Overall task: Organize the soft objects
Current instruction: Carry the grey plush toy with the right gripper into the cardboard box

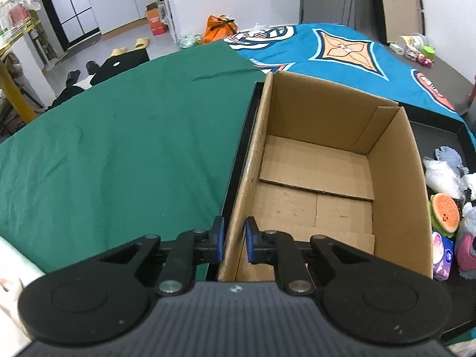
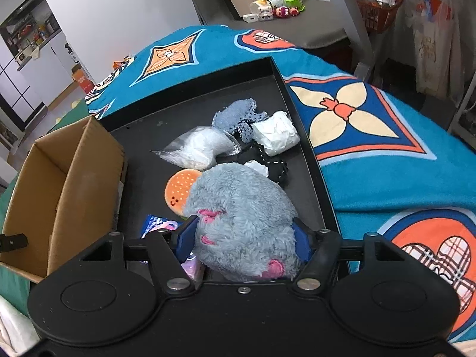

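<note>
An empty cardboard box (image 1: 315, 184) stands on a black tray (image 2: 208, 95); it also shows at the left of the right wrist view (image 2: 65, 184). My left gripper (image 1: 233, 239) straddles the box's left wall, its blue pads (image 1: 219, 238) close on either side of it. My right gripper (image 2: 242, 235) is shut on a grey and pink plush toy (image 2: 241, 217) above the tray. A burger plush (image 2: 180, 190), a clear bag of white stuffing (image 2: 196, 147), a grey-blue cloth (image 2: 235, 116), a white bundle (image 2: 275, 132) and a black item (image 2: 267, 163) lie on the tray.
A blue tissue packet (image 2: 157, 226) lies by the right gripper. The tray sits on a green cloth (image 1: 119, 136) and a blue patterned blanket (image 2: 372, 136). Small toys and cups (image 2: 276, 9) stand on a grey surface behind. The burger plush (image 1: 444, 214) shows right of the box.
</note>
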`<state>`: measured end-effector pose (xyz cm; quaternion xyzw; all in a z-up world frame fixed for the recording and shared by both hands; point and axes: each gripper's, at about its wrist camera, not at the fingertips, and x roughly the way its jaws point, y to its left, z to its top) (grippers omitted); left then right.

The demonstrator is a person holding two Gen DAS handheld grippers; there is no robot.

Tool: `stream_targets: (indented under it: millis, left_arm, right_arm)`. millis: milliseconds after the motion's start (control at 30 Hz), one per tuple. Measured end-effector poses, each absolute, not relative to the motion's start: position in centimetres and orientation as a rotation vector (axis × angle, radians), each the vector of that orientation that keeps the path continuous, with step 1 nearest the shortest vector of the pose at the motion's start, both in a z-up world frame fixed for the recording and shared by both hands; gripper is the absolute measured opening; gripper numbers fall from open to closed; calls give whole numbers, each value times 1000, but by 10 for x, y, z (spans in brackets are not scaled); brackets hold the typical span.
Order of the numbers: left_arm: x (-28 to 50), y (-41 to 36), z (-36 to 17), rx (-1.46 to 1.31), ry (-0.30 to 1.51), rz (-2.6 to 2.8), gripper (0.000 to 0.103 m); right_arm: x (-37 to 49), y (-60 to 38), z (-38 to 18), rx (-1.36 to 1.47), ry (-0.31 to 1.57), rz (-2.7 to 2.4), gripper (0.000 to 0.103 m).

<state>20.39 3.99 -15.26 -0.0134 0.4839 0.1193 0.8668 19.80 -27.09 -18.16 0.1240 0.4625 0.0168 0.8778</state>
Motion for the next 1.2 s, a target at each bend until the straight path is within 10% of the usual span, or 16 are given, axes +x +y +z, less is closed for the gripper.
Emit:
stream_targets:
  millis: [1200]
  left_arm:
    - [185, 67, -151, -135, 995, 77, 11]
  right_arm:
    - [169, -159, -93, 129, 810, 132, 63]
